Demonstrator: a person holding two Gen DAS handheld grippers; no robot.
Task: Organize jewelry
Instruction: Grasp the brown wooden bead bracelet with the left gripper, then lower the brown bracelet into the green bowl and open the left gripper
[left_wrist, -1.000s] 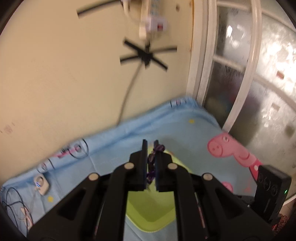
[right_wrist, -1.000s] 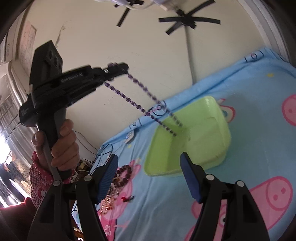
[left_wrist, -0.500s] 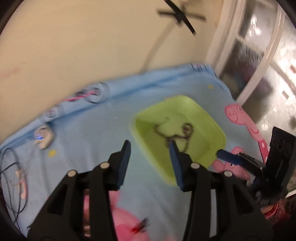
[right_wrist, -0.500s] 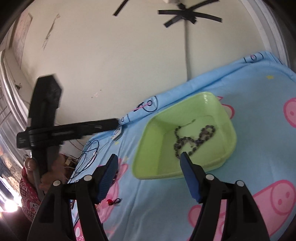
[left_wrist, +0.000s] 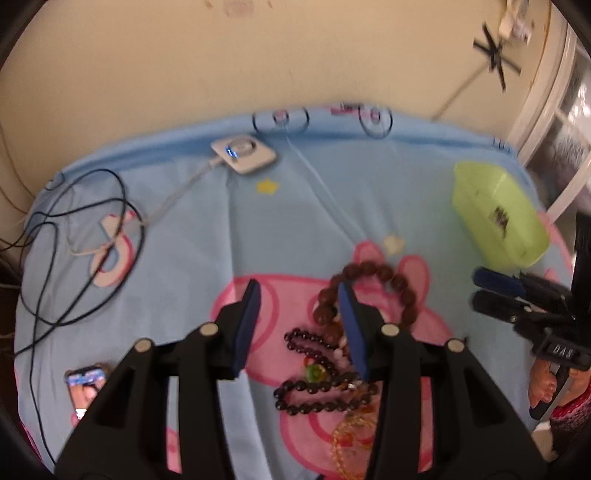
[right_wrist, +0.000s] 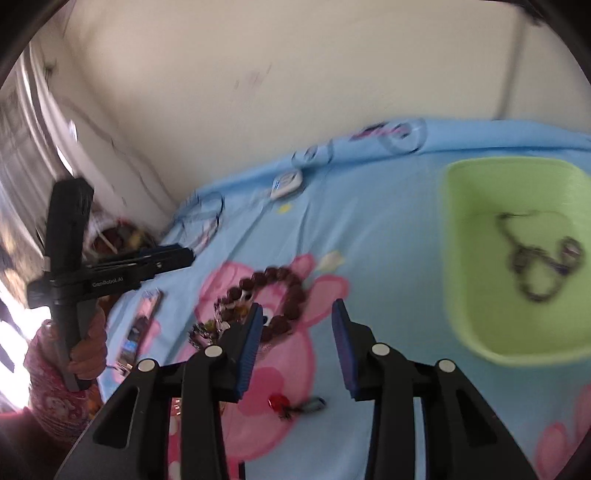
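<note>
My left gripper (left_wrist: 299, 299) is open and empty, hanging over a pile of jewelry on the blue cloth: a brown bead bracelet (left_wrist: 384, 277), black bead strands (left_wrist: 314, 391) and an amber strand (left_wrist: 351, 439). The green tray (left_wrist: 498, 218) sits at the far right with the purple bead necklace (right_wrist: 535, 266) lying inside it. My right gripper (right_wrist: 297, 314) is open and empty, above the cloth just right of the brown bracelet (right_wrist: 280, 291). It shows at the right edge of the left wrist view (left_wrist: 491, 288). The left gripper shows at the left of the right wrist view (right_wrist: 181, 254).
A white charger puck (left_wrist: 243, 153) and black cables (left_wrist: 74, 236) lie at the back left of the cloth. A phone (left_wrist: 86, 384) lies at the front left. A small red charm (right_wrist: 277, 400) lies near the front. The wall is close behind.
The left gripper opened and dropped the purple necklace into the green tray, then swung left and down over the jewelry pile. The right gripper tilted down toward the pile.
</note>
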